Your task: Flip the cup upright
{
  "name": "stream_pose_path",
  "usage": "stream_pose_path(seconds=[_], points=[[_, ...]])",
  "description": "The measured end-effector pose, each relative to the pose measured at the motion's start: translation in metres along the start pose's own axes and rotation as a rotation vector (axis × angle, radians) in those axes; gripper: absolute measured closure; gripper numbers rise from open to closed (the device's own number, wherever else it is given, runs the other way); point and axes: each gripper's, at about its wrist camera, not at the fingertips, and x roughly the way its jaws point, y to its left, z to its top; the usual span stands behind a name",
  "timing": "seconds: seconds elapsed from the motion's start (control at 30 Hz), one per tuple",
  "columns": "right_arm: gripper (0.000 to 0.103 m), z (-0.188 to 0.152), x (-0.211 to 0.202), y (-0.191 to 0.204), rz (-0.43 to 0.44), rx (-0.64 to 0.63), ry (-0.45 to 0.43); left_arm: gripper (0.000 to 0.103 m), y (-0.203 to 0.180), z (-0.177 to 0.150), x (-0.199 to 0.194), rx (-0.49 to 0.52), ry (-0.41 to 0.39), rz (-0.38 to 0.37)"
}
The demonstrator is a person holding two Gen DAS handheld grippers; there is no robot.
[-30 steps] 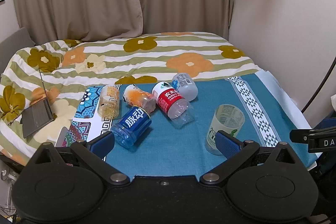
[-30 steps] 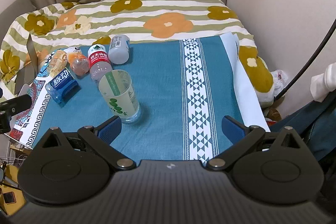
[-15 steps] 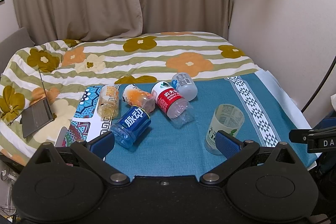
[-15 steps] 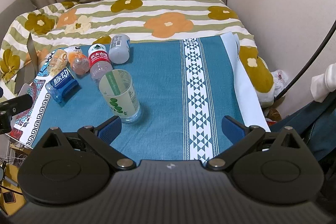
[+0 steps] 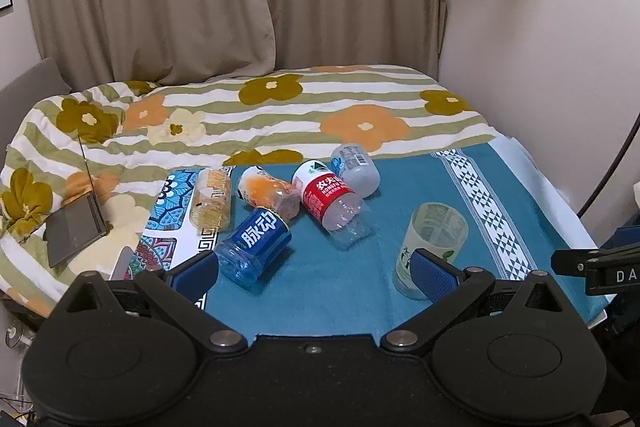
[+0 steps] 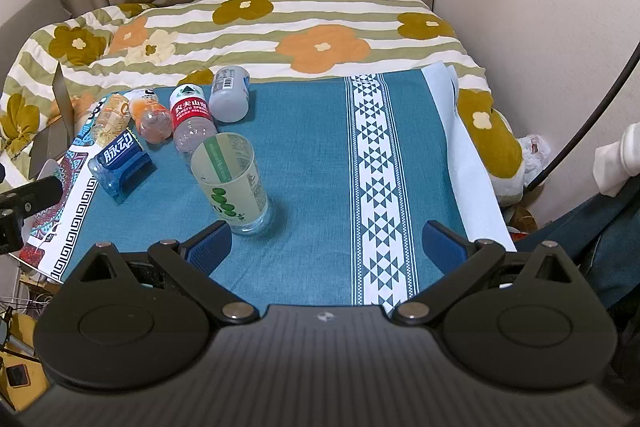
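A clear cup with a pale green label [image 6: 232,183] stands upright, mouth up, on the teal cloth [image 6: 312,155]. It also shows in the left wrist view [image 5: 430,243], partly behind my left gripper's right pad. My left gripper [image 5: 314,271] is open and empty, held back from the cloth's front edge. My right gripper [image 6: 326,247] is open and empty, with its left pad just in front of the cup and apart from it.
Several plastic bottles lie on their sides at the cloth's back left, among them a blue one [image 5: 256,245], a red-labelled one [image 5: 332,203] and a grey one [image 5: 356,169]. A flowered bedspread [image 5: 280,115] lies behind. A laptop [image 5: 76,223] sits at the left.
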Motion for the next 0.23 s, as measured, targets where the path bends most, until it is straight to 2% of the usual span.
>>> stream_pose_path(seconds=[0.23], points=[[0.0,0.0,0.0,0.0002,0.0,-0.002,0.0,0.0,-0.0002,0.0,-0.0015,0.006,-0.024,0.012]])
